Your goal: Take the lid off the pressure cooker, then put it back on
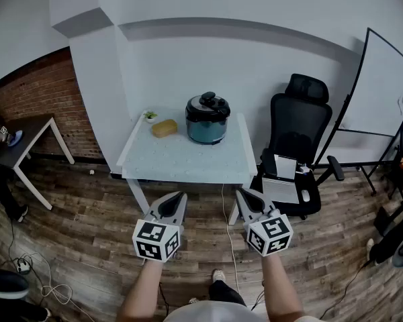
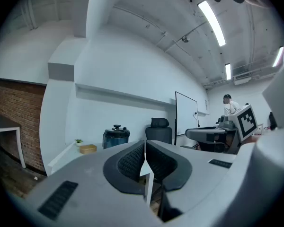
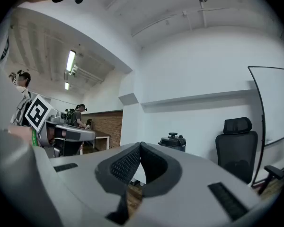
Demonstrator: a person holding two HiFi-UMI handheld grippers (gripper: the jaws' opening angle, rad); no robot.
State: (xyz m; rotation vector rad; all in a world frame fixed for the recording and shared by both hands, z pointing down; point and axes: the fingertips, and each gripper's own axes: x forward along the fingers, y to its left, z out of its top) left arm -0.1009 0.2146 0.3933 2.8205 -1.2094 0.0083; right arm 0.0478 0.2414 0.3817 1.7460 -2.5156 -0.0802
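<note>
A teal pressure cooker (image 1: 207, 119) with a black lid (image 1: 208, 104) in place stands at the back of a white table (image 1: 185, 161). It also shows far off as the cooker (image 2: 115, 137) in the left gripper view and the cooker (image 3: 172, 141) in the right gripper view. My left gripper (image 1: 181, 196) and right gripper (image 1: 240, 193) are held side by side over the floor, short of the table's near edge. Both are shut with nothing between the jaws: left gripper (image 2: 145, 144), right gripper (image 3: 140, 145).
A tan box (image 1: 164, 128) and a tiny potted plant (image 1: 150, 116) sit left of the cooker. A black office chair (image 1: 297, 146) holding papers stands right of the table, a whiteboard (image 1: 383, 92) beyond it. A dark desk (image 1: 23, 139) is at far left. Cables lie on the wooden floor (image 1: 74, 213).
</note>
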